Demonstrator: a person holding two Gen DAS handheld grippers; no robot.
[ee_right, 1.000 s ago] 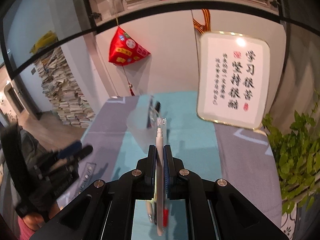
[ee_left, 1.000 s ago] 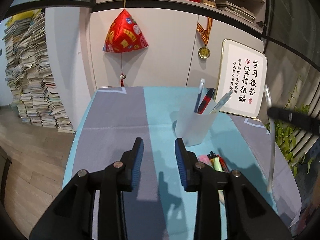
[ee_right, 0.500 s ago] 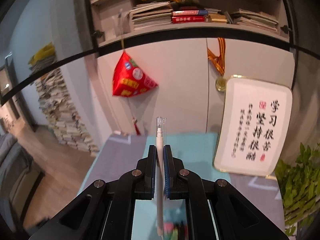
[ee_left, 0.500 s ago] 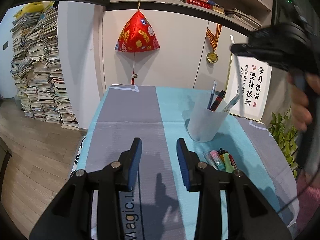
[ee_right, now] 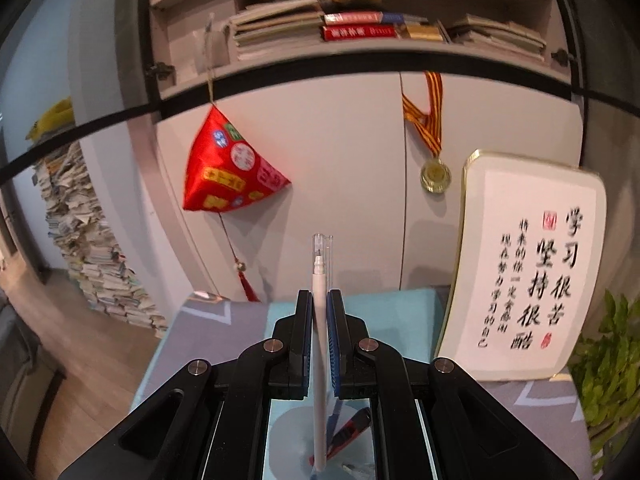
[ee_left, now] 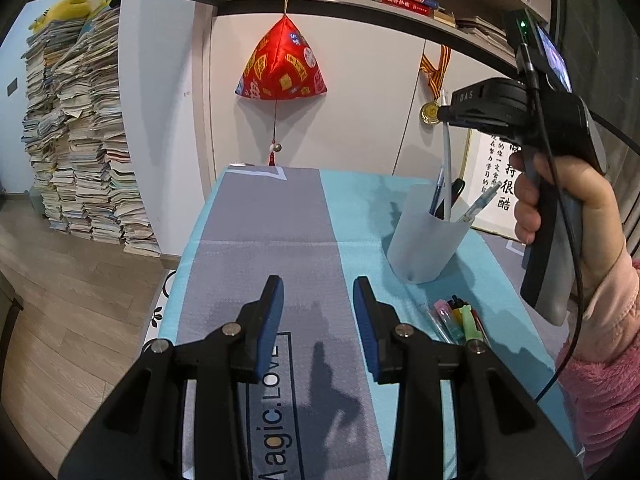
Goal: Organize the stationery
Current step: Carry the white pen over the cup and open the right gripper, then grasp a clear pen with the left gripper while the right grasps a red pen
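the right gripper (ee_right: 319, 320) pinches a light, stiff, slick pen (ee_right: 319, 360) mid-barrel, hanging upright below its jaws into the cup (ee_left: 428, 236), while the left gripper (ee_left: 318, 312) sits open, holding nothing.

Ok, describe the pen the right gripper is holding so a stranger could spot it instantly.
Find the frosted cup on the teal part of the table mat. Directly above it the right gripper pinches a slim white pen upright, lower end dipping into the cup. Unlike the leaning pens inside, it is vertical, with a clear cap on top.
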